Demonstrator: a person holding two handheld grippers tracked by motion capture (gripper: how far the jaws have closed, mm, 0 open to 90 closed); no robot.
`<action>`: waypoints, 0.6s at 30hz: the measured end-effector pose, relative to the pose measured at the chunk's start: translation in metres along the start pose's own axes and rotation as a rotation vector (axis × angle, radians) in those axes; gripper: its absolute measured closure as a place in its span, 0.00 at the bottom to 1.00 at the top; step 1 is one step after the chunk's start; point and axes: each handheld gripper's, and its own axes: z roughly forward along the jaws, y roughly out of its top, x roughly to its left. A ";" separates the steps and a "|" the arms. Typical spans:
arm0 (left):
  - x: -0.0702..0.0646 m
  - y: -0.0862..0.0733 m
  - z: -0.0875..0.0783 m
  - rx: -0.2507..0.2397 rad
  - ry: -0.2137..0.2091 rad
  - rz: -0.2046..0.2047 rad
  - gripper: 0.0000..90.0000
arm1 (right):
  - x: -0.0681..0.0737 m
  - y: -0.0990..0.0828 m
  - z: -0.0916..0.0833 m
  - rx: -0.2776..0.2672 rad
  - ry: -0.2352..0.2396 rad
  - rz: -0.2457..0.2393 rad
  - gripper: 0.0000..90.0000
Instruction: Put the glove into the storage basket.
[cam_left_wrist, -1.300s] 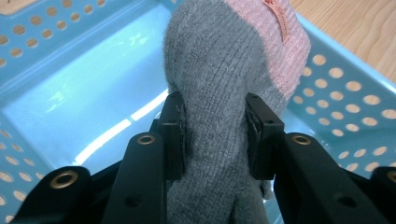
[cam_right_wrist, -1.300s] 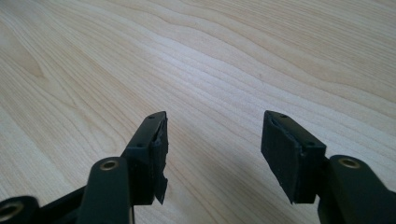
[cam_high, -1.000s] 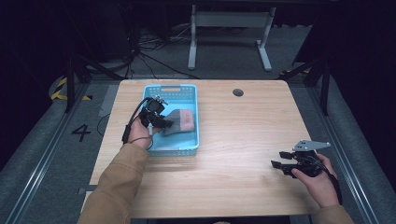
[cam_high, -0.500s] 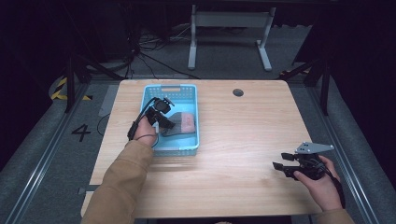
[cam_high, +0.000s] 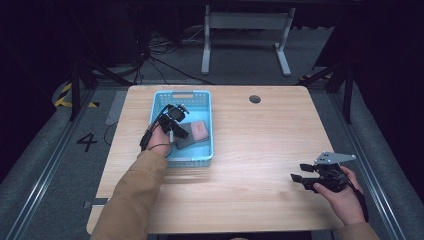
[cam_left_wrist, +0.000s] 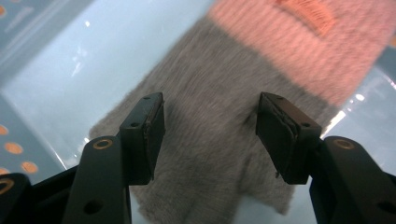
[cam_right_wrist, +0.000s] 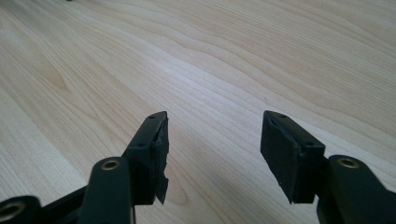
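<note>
Up close, left gripper straddles grey cloth, fingers just opened.

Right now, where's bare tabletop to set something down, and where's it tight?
Free: the wide strip of table between the blue basket and the right tool, up to the cable hole. Tight: inside the basket, where the left tool stands over the grey cloth beside the pink cloth.

Light wooden table with blue basket on it
</note>
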 end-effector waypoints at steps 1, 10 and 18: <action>0.000 0.000 -0.001 -0.009 -0.011 0.001 0.41 | 0.000 0.000 0.000 0.001 0.000 -0.001 0.48; -0.007 -0.004 -0.031 -0.144 -0.037 0.031 0.40 | -0.003 0.001 0.003 0.005 0.005 0.003 0.47; -0.034 -0.015 -0.068 -0.281 -0.111 0.076 0.41 | -0.004 0.014 0.017 0.005 0.036 -0.023 0.47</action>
